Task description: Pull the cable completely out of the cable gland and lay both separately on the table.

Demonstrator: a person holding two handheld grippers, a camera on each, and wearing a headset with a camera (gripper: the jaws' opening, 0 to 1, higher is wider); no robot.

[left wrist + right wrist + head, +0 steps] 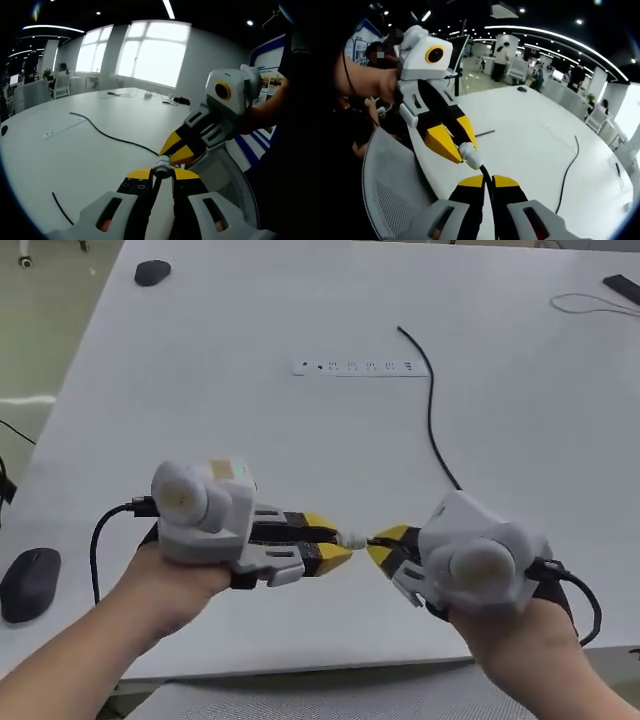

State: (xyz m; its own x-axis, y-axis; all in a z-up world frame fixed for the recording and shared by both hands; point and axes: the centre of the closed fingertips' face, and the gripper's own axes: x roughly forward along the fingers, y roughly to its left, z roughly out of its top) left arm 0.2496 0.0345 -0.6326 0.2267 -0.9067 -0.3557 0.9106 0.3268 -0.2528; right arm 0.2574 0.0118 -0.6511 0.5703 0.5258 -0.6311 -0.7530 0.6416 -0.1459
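Gland (470, 154) pinched between clenched left gripper (335, 542) jaws; cable (485, 174), running straight out of gland, clamped between right gripper (385, 544) jaws just beside it. Grippers tip to tip, in air over near edge of table (300, 440). Farther back, power strip (358, 367) and cord (432, 420).
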